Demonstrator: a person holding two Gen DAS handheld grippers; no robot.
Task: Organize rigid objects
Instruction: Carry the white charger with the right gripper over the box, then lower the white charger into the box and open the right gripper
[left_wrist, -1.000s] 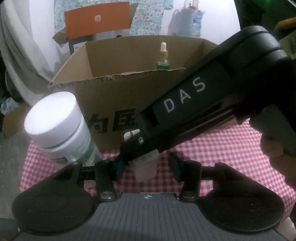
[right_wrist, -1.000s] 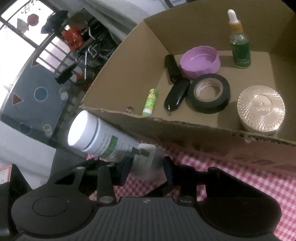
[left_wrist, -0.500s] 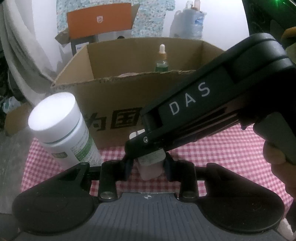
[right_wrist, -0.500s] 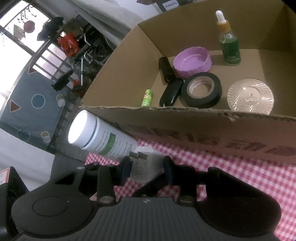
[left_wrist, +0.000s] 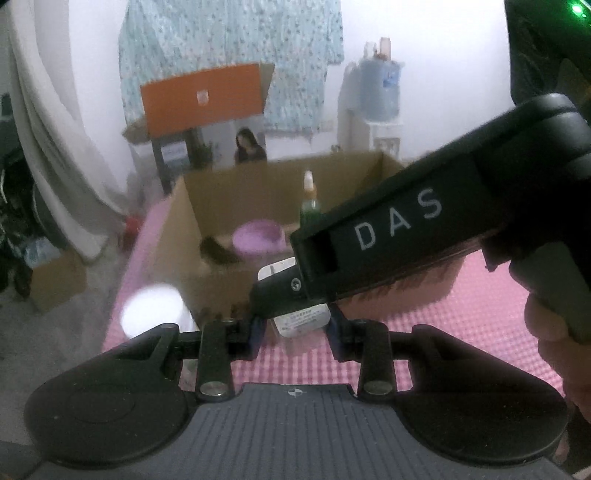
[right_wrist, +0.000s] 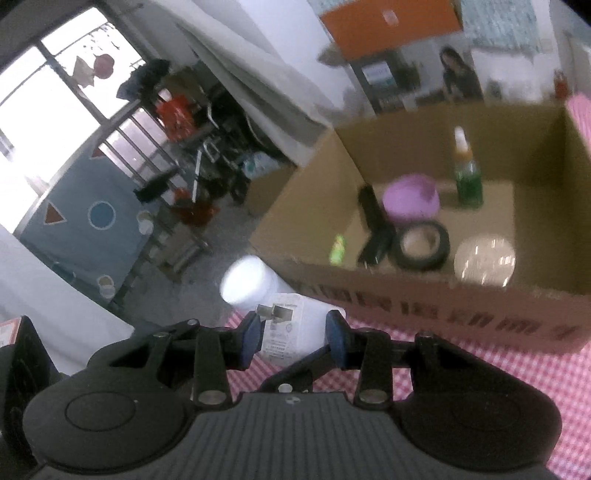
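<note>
A white plug adapter (right_wrist: 286, 334) with metal prongs sits between the fingers of my right gripper (right_wrist: 291, 334), lifted above the red checked tablecloth (right_wrist: 480, 373). In the left wrist view the same adapter (left_wrist: 301, 317) sits between the fingers of my left gripper (left_wrist: 295, 328), and the right gripper's black body (left_wrist: 406, 229) crosses over it. Both grippers are shut on it. An open cardboard box (right_wrist: 424, 295) stands behind. A white-capped bottle (right_wrist: 247, 282) stands at the box's left corner.
The box holds a green dropper bottle (right_wrist: 467, 177), a purple lid (right_wrist: 412, 197), a black tape roll (right_wrist: 421, 245), a shiny round tin (right_wrist: 484, 260), black items and a small green tube (right_wrist: 338, 251). The table edge drops off on the left.
Both grippers have risen together with the adapter between them, so the box and the white bottle now sit lower and farther away. The left gripper closed on the adapter.
</note>
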